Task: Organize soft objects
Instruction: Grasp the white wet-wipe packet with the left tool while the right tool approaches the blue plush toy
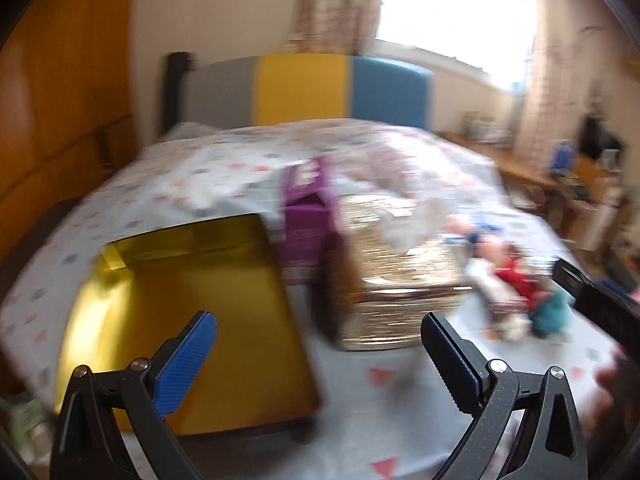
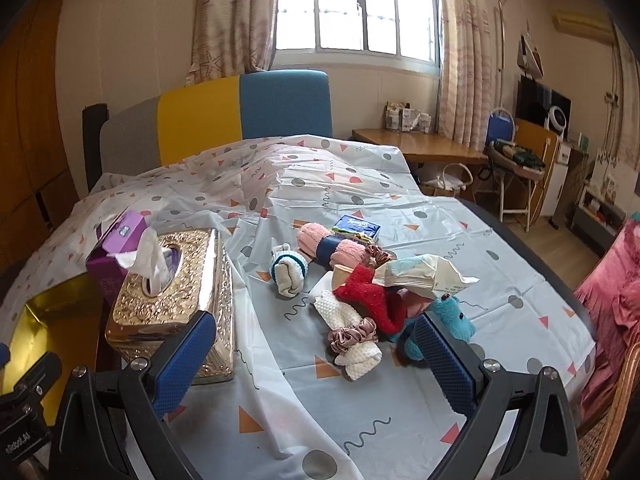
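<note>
Both grippers hover with fingers apart and empty: the right gripper nearest the soft pile mid-table, the left gripper over the gold box. Beyond, a loose tissue pack tops the heap; grabbing blindly could drag it along.

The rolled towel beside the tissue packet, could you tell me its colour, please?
Pink rolled towel with a dark blue band; right wrist view.

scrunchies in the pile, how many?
2 visible. One pinkish satin scrunchie at the near edge of the pile, lying on the white waffle cloth. One darker brown scrunchie farther back, beside the pink rolled towel. More may be buried underneath.
</note>
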Tool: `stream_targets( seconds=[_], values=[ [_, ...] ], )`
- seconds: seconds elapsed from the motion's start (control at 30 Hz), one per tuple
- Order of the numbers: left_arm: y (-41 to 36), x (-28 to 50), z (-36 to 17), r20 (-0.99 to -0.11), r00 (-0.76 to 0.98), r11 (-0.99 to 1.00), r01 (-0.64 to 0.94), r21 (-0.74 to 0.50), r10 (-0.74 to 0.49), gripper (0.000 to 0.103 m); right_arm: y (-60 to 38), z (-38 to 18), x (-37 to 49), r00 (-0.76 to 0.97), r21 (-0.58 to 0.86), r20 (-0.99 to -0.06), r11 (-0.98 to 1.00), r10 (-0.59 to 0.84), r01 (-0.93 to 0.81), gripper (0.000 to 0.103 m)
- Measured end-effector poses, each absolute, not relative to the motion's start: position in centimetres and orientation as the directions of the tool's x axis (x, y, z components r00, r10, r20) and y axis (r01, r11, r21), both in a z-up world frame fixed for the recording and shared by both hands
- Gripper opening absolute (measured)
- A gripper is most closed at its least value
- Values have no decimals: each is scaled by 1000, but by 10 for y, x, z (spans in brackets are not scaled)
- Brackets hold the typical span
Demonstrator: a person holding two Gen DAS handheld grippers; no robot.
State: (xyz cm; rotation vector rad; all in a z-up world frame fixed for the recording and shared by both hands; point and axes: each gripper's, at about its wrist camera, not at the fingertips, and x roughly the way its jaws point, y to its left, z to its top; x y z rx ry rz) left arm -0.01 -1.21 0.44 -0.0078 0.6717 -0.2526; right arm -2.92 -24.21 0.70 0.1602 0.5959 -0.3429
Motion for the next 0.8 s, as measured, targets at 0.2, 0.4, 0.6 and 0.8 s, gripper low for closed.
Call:
stream_targets(
  seconds=[0.2,0.4,0.6,0.8],
  values=[
    [-67,12,16,-645,677,901,433,-41,-355,103,-360,16,-42,730,248,-611,802,-305,543,102],
    [-144,18,13,-683,569,792,610,-22,-458,102,-444,-5,-61,673,314,-644,677,-364,666,102],
    [-219,34,5,-731,468,707,707,-27,-496,86,-474,-28,-72,675,429,-672,582,-306,691,102],
    [-299,52,3,-758,409,590,806,40,-508,87,-480,-34,-74,684,473,-680,554,-264,685,102]
  ],
)
